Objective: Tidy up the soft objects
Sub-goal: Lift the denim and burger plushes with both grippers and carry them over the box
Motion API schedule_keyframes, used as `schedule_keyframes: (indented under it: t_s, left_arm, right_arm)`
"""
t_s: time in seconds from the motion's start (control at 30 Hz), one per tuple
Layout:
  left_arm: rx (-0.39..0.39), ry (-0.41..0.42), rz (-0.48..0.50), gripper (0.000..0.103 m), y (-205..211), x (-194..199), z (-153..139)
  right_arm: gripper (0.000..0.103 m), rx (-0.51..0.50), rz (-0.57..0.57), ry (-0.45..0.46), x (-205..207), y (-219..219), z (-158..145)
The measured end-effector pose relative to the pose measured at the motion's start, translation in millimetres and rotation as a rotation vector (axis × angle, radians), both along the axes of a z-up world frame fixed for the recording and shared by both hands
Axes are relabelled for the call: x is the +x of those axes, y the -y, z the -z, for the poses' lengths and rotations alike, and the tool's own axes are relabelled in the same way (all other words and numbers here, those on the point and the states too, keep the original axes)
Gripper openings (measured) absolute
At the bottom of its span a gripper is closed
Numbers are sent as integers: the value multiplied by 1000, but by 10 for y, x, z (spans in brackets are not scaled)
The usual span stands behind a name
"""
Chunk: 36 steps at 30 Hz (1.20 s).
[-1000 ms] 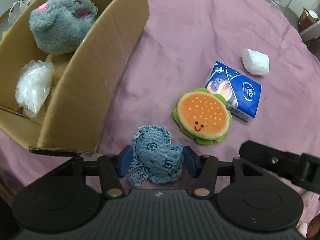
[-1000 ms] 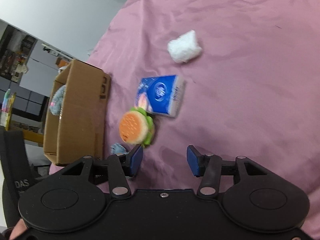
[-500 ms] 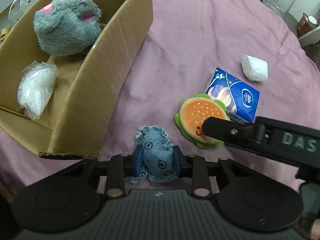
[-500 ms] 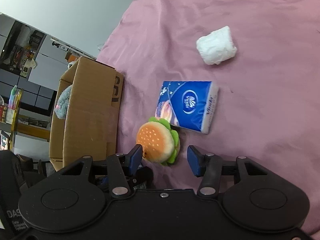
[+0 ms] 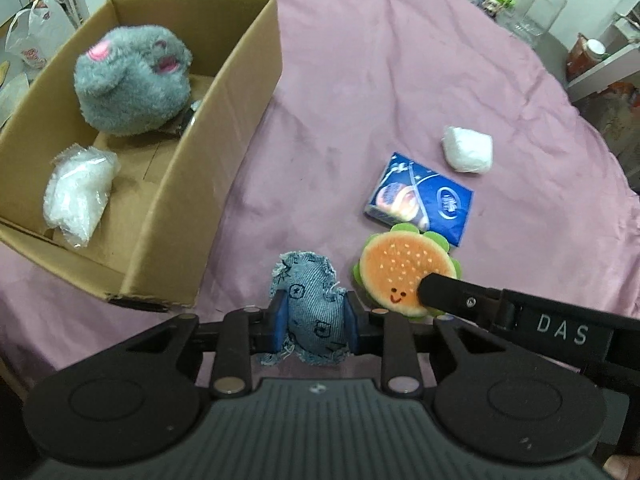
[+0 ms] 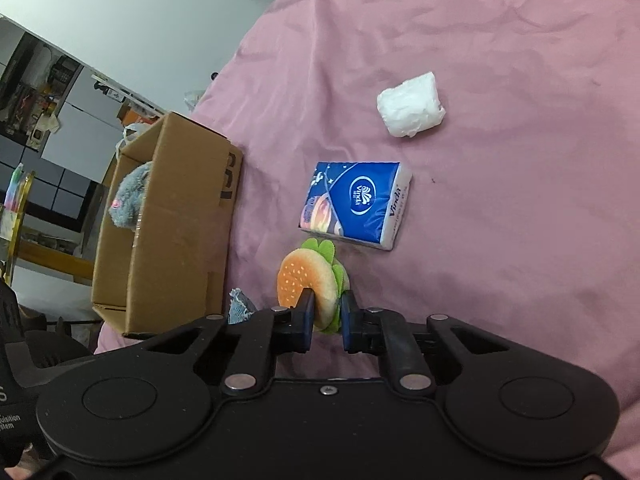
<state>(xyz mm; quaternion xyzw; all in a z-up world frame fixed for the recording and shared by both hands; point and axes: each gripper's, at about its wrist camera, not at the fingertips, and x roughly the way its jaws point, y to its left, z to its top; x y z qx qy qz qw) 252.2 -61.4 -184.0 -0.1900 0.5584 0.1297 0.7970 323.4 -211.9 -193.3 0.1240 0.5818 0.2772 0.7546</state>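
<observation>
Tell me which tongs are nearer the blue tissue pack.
Right. The right tongs are shut on the burger plush, which lies right beside the blue tissue pack. The left tongs grip the denim toy, farther from the pack, toward the cardboard box.

right gripper (image 6: 325, 322) pinching burger plush (image 6: 308, 280)

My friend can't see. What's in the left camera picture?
The left gripper squeezes a denim toy on a pink cloth. Beside it the right gripper's finger presses a burger plush; a box holds a grey plush.
</observation>
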Motion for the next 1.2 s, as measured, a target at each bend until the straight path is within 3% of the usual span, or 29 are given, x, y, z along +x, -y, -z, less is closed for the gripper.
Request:
schedule_keyframes:
  t_s: [0.43,0.77,1.2]
  left_arm:
    - [1,114,75,27,5,-319,-474]
    - [-25,204,81,28,-258,-545,-842]
    - [-42,225,129,28,-691,-887,-1015]
  right_arm:
    - [14,-59,36,116,-384,63,-496]
    - [14,-76,76,207,-718,-74,-958]
    - [14,-106,102,255,-1162,-450,-1227]
